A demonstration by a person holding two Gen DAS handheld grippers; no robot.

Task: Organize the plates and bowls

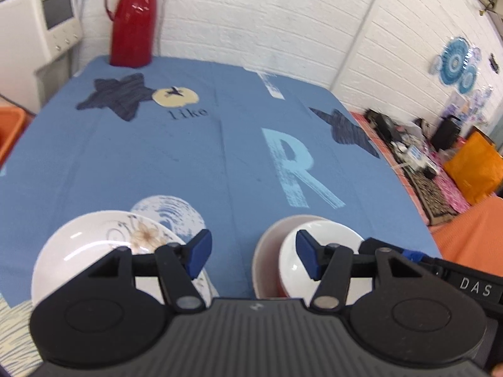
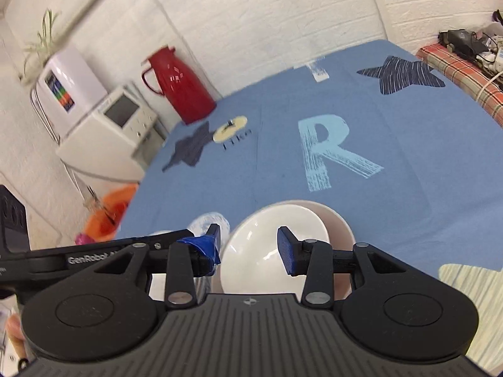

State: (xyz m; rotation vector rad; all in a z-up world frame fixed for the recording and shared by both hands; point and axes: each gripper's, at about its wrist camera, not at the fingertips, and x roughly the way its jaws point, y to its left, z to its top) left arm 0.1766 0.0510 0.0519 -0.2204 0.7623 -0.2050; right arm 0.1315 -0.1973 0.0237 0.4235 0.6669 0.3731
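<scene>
On the blue printed cloth of the counter (image 1: 188, 163), take the pale letter R (image 1: 295, 169) as the landmark. Near of it, towards the cameras, a white bowl (image 1: 317, 251) sits nested inside a larger pale bowl (image 1: 267, 251) with a reddish inner wall. To the left of that pair, with a strip of bare cloth between, lies a white plate with a flower print (image 1: 103, 245), touching or stacked on another white piece whose edge shows near the left claw's arm; I cannot tell which.

The left claw (image 1: 253, 256) hovers with its blue pads apart and nothing between them, the gap lined up on the bare strip, so the plate lies just off its left pad and the nested bowls just off its right. The right claw (image 2: 248, 249) has its pads standing a short way apart, also with nothing pressed between them; the white bowl (image 2: 276, 248) lies directly ahead and below, its rim close to the left pad. My judgement is that the right hand is better placed for the bowls and the left for the plate.

Only the left view shows the plate clearly; the right view hides it behind the other claw's arm, but shows the bowl's smooth, clean inside.
</scene>
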